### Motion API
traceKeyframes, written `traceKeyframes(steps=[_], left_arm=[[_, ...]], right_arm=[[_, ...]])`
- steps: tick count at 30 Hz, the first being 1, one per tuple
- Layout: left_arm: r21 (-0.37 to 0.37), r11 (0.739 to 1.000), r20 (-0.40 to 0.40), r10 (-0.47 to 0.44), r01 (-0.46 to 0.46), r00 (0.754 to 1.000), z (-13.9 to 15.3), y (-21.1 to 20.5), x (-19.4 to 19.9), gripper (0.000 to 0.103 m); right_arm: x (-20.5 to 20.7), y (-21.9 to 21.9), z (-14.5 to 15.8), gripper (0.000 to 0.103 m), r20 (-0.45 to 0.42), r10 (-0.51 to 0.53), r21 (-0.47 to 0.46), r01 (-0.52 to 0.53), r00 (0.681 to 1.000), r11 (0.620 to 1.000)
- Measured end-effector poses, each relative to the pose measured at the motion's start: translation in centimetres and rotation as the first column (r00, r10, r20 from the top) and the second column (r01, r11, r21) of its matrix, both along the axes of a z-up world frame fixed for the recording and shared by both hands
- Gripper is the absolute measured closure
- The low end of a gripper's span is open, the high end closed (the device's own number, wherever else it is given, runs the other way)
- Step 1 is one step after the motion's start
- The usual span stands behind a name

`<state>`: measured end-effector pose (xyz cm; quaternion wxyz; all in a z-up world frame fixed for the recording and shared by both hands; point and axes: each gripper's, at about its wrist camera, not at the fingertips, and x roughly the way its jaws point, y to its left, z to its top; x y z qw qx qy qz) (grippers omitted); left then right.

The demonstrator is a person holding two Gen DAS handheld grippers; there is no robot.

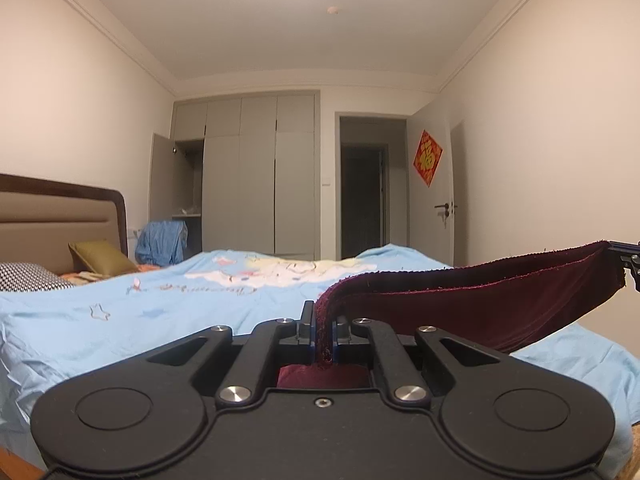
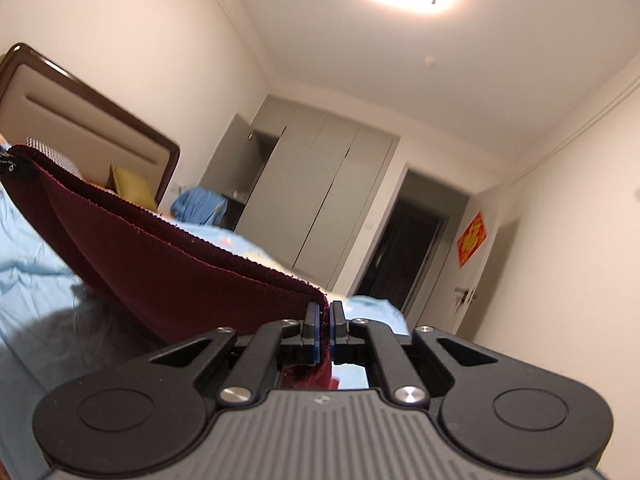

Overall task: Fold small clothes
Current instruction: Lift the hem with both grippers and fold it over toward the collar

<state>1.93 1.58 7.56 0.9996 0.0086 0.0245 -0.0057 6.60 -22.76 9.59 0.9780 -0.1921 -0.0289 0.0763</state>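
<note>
Both tongs clamped on same garment.

L wrist view: left gripper (image 1: 323, 330) jaws pinched tight on one end of the dark maroon knit cloth garment (image 1: 460, 300). Cloth runs taut-ish to the right, up to the right gripper (image 1: 628, 264) at frame edge, sagging in the middle. Held above the light blue printed bed sheet (image 1: 140, 312); whether the low hem touches it, can't tell. Probably held by 2 corners so fabric hangs flat before the fold.

R wrist view: right gripper (image 2: 325, 320) jaws closed on the other end of garment (image 2: 168, 264), which spans left. Sheet (image 2: 36, 256) below, w/ shadow under cloth.
</note>
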Motion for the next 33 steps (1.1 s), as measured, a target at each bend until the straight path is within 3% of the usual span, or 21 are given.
traceKeyframes(steps=[8, 14, 24, 29, 33], left_arm=[[-0.051, 0.998, 0.052, -0.023, 0.026, 0.998, 3.2, 1.3, -3.1, 0.097], [-0.075, 0.996, -0.025, -0.043, 0.041, 0.999, 4.0, 2.6, -1.5, 0.097], [0.07, 0.996, -0.146, -0.045, 0.055, 0.988, 5.1, 3.7, 7.9, 0.096], [0.055, 0.996, -0.21, -0.051, 0.064, 0.976, 4.8, 5.6, 14.4, 0.096], [0.087, 0.995, -0.277, -0.024, 0.05, 0.961, 3.8, 6.3, 19.8, 0.095]], right_arm=[[-3.9, 0.1, 2.5, 0.098, 0.079, -0.008, 0.02, 0.006, 0.997, 1.0], [-3.3, 0.9, 2.8, 0.098, 0.066, 0.001, -0.017, 0.0, 0.998, 1.0], [6.4, 1.1, 2.5, 0.098, -0.026, 0.033, -0.065, -0.034, 0.999, 0.997], [13.6, 2.2, 2.2, 0.098, -0.079, 0.037, -0.111, -0.045, 0.996, 0.993], [19.2, 3.4, 1.5, 0.098, -0.137, 0.042, -0.147, -0.062, 0.99, 0.987]])
